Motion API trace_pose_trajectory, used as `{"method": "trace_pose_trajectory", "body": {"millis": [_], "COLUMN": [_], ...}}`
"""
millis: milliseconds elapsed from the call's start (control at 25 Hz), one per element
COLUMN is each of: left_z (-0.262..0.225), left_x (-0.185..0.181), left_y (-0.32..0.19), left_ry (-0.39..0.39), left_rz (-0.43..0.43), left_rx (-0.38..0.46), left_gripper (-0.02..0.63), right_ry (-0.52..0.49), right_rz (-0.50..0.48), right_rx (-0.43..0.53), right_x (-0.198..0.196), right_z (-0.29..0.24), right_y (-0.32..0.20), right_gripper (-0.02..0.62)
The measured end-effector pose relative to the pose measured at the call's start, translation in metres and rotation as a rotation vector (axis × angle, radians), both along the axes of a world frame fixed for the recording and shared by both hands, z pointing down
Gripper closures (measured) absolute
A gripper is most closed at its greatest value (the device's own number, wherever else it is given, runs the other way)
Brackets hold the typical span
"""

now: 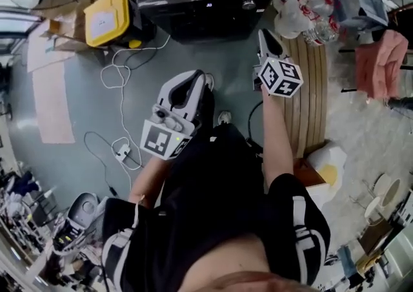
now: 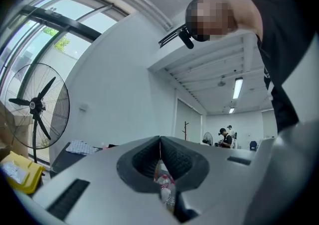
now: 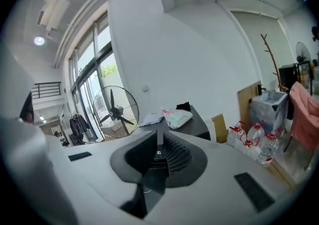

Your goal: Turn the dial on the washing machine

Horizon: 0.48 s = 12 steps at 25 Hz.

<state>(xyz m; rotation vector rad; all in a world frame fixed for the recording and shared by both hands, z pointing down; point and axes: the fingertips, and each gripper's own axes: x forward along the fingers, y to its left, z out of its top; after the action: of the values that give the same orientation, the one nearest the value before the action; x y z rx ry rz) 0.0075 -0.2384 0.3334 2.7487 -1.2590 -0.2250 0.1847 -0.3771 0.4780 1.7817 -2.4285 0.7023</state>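
Fingers on left gripper (image 2: pixel 160 140) and right gripper (image 3: pixel 158 137) meet, empty; washing machine (image 1: pixel 193 0) is cut off, dial (image 1: pixel 248 4) tiny.

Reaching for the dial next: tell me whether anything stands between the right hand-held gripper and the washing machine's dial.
Nothing visible does. In the head view, only open floor separates the right hand-held gripper from the dial.

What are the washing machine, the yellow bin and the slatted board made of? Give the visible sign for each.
Washing machine: painted metal or plastic, I cannot tell which; a smooth, dark casing with a faint sheen.
Yellow bin: probably moulded plastic; smooth, even colour.
Slatted board: looks wooden; pale brown parallel strips.
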Motion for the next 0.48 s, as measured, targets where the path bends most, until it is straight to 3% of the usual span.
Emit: {"method": "trace_pose_trajectory", "body": {"millis": [280,480], "left_z": [-0.032,-0.027], "left_x": [-0.002,-0.012], "left_y": [0.089,0.114], "left_ry": [-0.021,0.000], "left_rz": [0.027,0.022], "left_rx": [-0.016,-0.040], "left_gripper": [0.584,0.584], "right_ry": [0.039,0.103], "right_rz": [-0.039,-0.049], "right_rx": [0.062,0.110], "right_x": [-0.024,-0.042], "right_z": [-0.074,-0.101], "right_y": [0.113,0.167], "right_gripper": [0.569,0.569]}}
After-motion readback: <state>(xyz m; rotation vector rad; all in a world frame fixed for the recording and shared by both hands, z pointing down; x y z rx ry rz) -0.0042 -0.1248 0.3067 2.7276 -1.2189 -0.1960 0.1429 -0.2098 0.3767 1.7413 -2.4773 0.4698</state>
